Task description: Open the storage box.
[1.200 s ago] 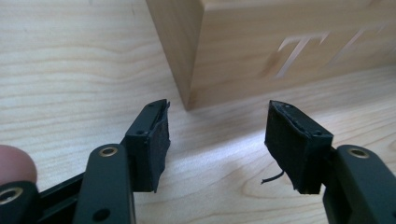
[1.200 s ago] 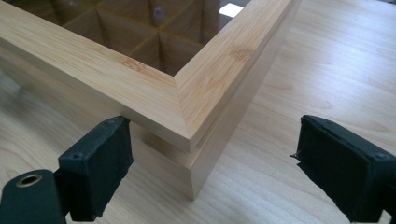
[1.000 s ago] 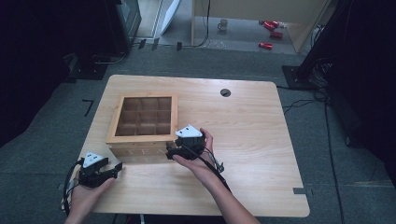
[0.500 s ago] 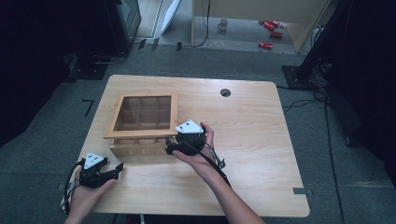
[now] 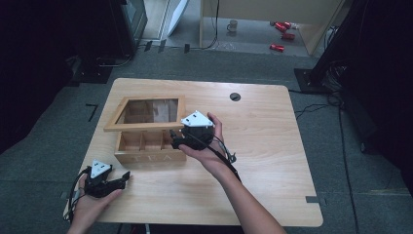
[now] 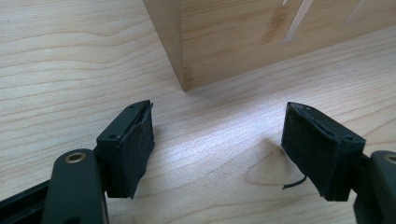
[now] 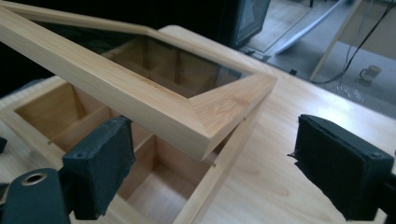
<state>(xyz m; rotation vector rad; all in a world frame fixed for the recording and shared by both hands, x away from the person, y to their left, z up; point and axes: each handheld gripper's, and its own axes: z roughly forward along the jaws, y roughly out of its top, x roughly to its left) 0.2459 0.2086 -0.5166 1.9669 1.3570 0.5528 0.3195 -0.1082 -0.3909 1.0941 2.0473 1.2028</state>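
The wooden tea box [image 5: 146, 141] stands on the left half of the table [image 5: 272, 161], its front face lettered TEA toward the person, and its glass-paned lid [image 5: 146, 117] is tilted up at the front, hinged along the far side, so the near row of compartments lies uncovered. The step in hand looks like opening the box: the right gripper [image 5: 187, 139] sits at the box's front right corner, under the raised front edge of the lid. In the right gripper view the lid's corner [image 7: 205, 121] hangs between the two jaws, which stand wide apart; the left pad lies close under the lid's edge, but whether it touches I cannot tell, and nothing is clamped. The lid appears to be carried from beneath rather than pinched. The left gripper [image 5: 114, 184] rests on the table just before the box's front left corner [image 6: 184, 70], its jaws having just been opening, now wide, with only bare tabletop between them. The next move calls for swinging the lid further back until it rests past upright, perhaps steadying the box with the left gripper lest it slide.
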